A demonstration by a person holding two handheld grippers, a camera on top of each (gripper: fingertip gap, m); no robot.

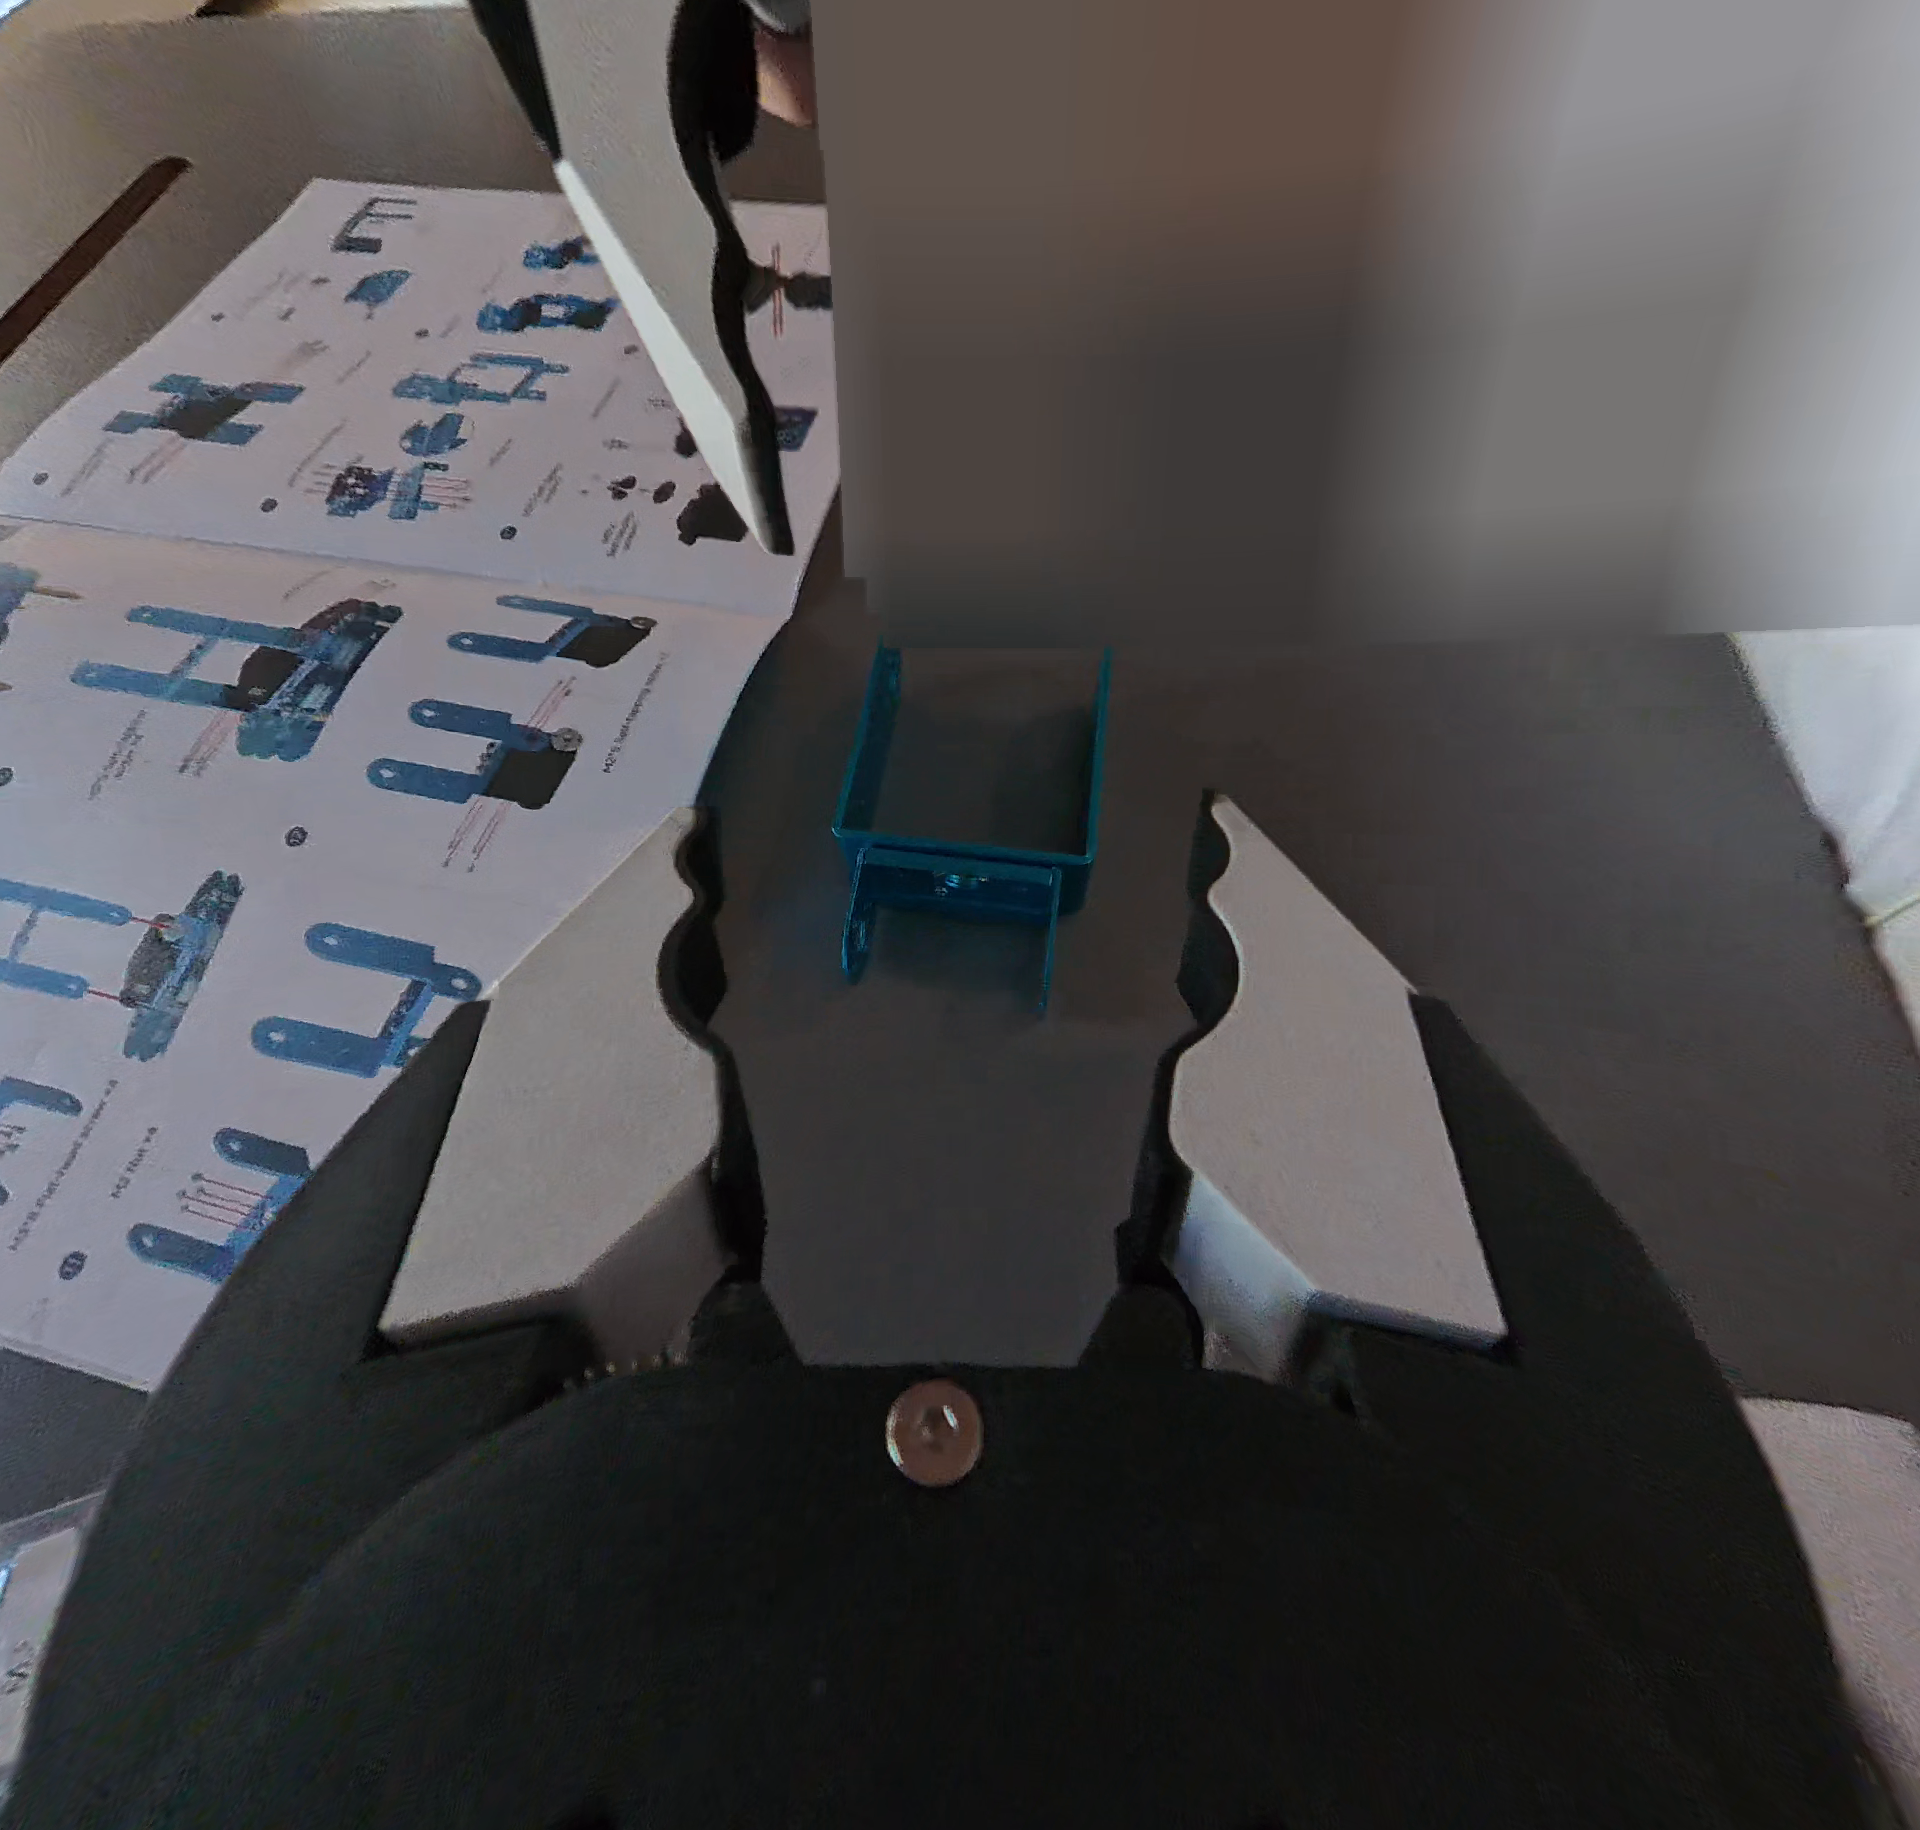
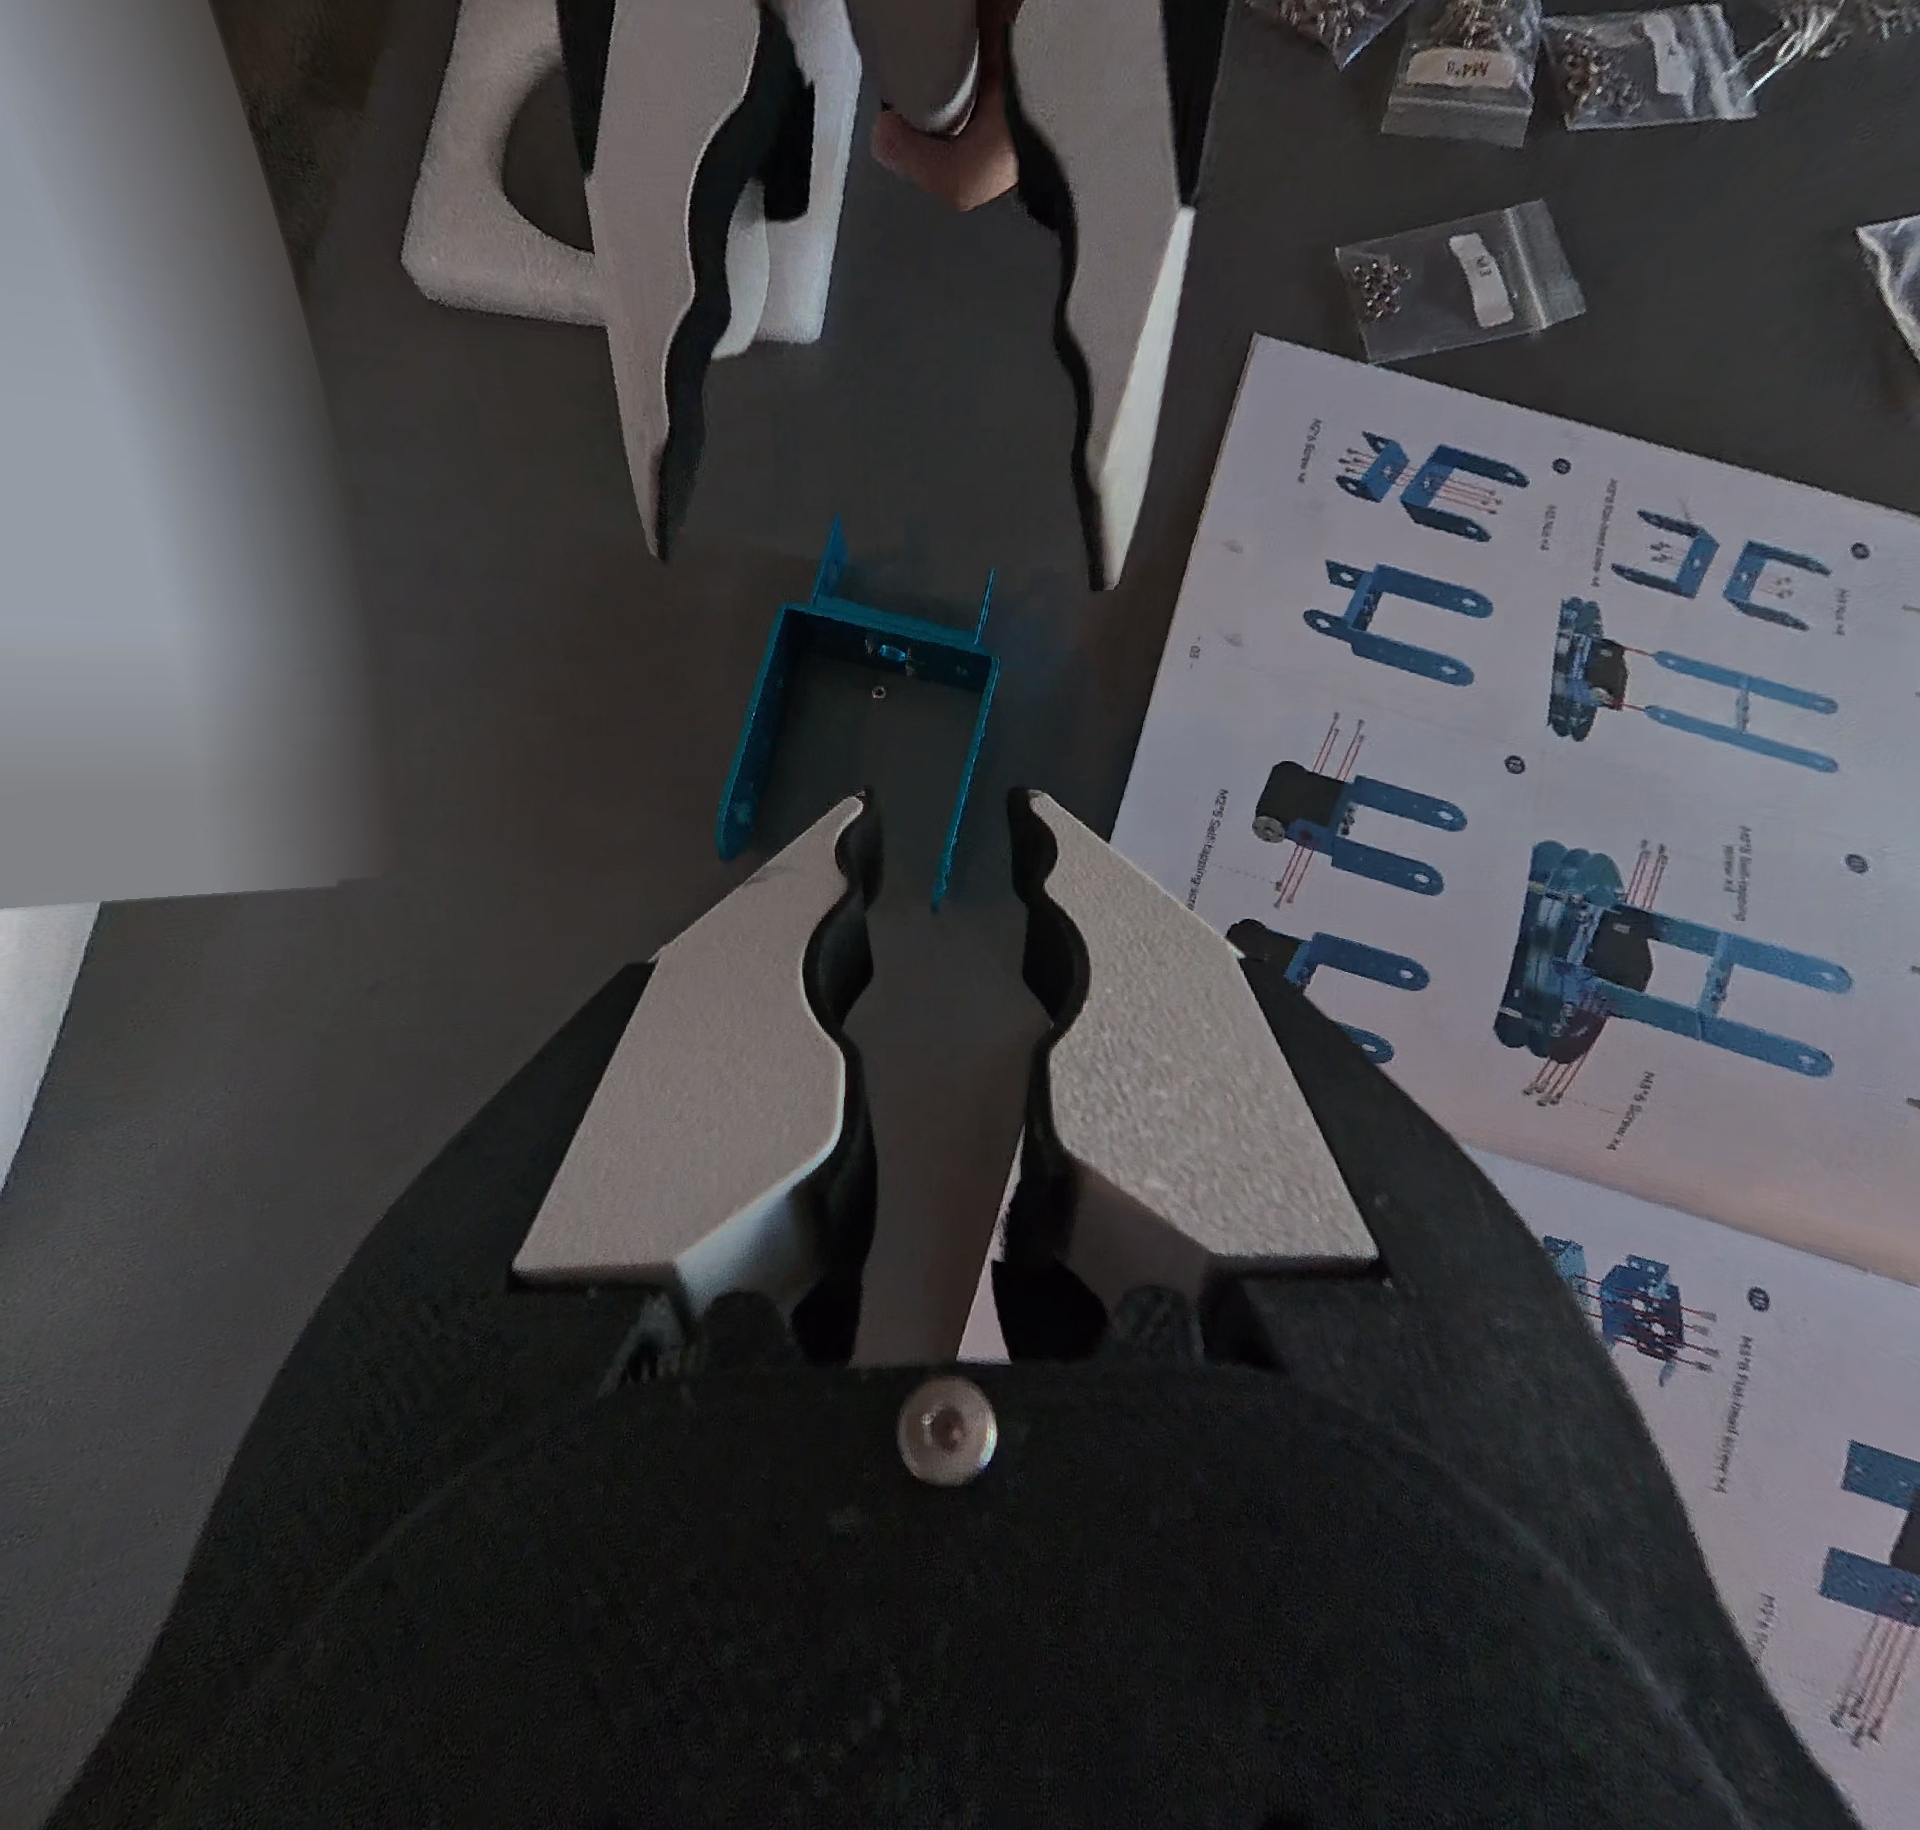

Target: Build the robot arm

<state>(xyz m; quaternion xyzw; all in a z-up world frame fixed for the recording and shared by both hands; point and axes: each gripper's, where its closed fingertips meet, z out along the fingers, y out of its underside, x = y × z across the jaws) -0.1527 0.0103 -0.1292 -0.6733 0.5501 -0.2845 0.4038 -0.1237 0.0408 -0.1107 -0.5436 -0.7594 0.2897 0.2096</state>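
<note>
A blue metal bracket assembly (image 1: 966, 887), two U-shaped pieces joined back to back, lies on a dark mat (image 1: 1455, 949). My left gripper (image 1: 948, 814) is open wide and empty, with its jaws on either side of the bracket's near end, not touching it. In the right wrist view the bracket (image 2: 883, 653) lies just ahead. My right gripper (image 2: 940, 798) is open only a little, and the bracket's right arm runs into the gap between its fingertips without being clamped. The left gripper (image 2: 881, 559) faces it from the far side. One finger (image 1: 675, 274) of the right gripper shows at the upper left.
Printed assembly sheets (image 1: 312, 637) lie beside the bracket, on the right in the right wrist view (image 2: 1558, 741). Several small clear bags of screws (image 2: 1455, 45) lie beyond them. A white foam piece (image 2: 468, 222) sits behind the left gripper. A cardboard wall (image 1: 260, 97) stands behind the sheets. Spacing between my two grippers at the tips: around 6 cm.
</note>
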